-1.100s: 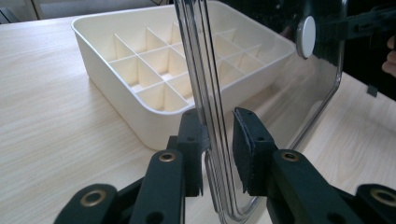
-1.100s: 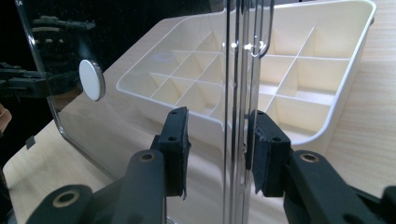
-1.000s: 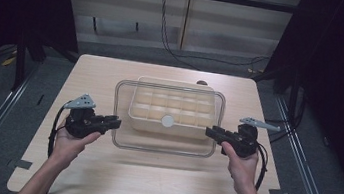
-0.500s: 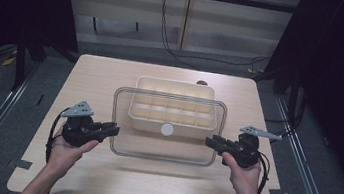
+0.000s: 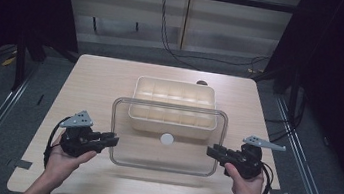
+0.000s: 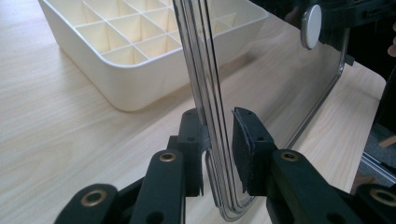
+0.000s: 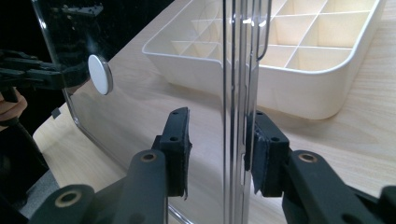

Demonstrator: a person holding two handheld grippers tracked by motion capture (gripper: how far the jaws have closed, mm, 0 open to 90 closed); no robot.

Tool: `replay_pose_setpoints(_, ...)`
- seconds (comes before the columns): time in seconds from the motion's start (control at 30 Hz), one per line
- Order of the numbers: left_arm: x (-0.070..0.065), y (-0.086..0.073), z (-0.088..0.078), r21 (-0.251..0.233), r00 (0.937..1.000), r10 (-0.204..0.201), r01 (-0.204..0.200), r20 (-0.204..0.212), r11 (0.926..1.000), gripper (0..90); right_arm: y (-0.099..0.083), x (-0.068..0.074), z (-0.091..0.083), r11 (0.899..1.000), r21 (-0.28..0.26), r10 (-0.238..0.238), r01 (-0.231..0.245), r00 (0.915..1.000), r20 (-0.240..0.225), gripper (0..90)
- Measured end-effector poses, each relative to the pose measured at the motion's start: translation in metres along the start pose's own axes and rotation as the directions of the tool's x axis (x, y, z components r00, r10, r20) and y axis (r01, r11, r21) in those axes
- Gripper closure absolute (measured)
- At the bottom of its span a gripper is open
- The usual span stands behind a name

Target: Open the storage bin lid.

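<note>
Left gripper (image 6: 219,154): jaws closed in on the left short edge of the clear lid (image 5: 165,151), one pad against the rim, the other close beside it; contact there hard to confirm. Right gripper (image 7: 217,149): jaws straddle the opposite short edge, one pad on the rim, the other standing visibly off it, so the pinch looks loose or one-sided. The lid hangs between the two grippers above the counter (image 5: 96,82), partly overlapping the near side of the cream divided tray (image 5: 175,95), which sits on the counter toward the far side. Judgement: lid is thin rigid plastic, light, smooth and likely slippery under the pads; it should hold shape but could pivot or slide if the grip is uneven. The stepped rim at the short ends seems the sensible hold, kept level from both sides. The white round knob (image 5: 167,138) marks the centre. Hard to make out: the lid's edges against the wood, being transparent; how high it rides; the tray cells under the lid; pad contact on the right.
</note>
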State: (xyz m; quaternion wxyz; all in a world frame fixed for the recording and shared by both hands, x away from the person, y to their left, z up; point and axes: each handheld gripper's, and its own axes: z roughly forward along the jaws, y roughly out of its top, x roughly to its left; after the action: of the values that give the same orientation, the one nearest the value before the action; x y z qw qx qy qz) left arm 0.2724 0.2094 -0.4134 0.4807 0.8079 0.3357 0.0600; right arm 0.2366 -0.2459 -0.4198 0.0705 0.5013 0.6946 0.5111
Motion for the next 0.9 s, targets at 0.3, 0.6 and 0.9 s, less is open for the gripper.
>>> replay_pose_setpoints(0.3,-0.005,-0.010,-0.002,0.025,1.0000,0.002,-0.002,0.004,0.9997,74.0,-0.005,0.007,-0.002,0.999,0.032,-0.016,0.016,0.9999,0.005,62.9)
replay_pose_setpoints(0.6,-0.011,-0.019,0.003,0.067,0.9998,0.012,-0.012,0.015,0.9977,73.9,-0.020,0.007,-0.005,0.998,0.056,0.003,-0.003,0.9999,0.014,62.5)
replay_pose_setpoints(0.9,-0.010,-0.032,0.010,0.086,0.9995,-0.021,0.018,0.025,0.9962,73.9,-0.034,0.001,0.001,0.996,0.085,0.023,-0.024,0.9995,0.021,61.8)
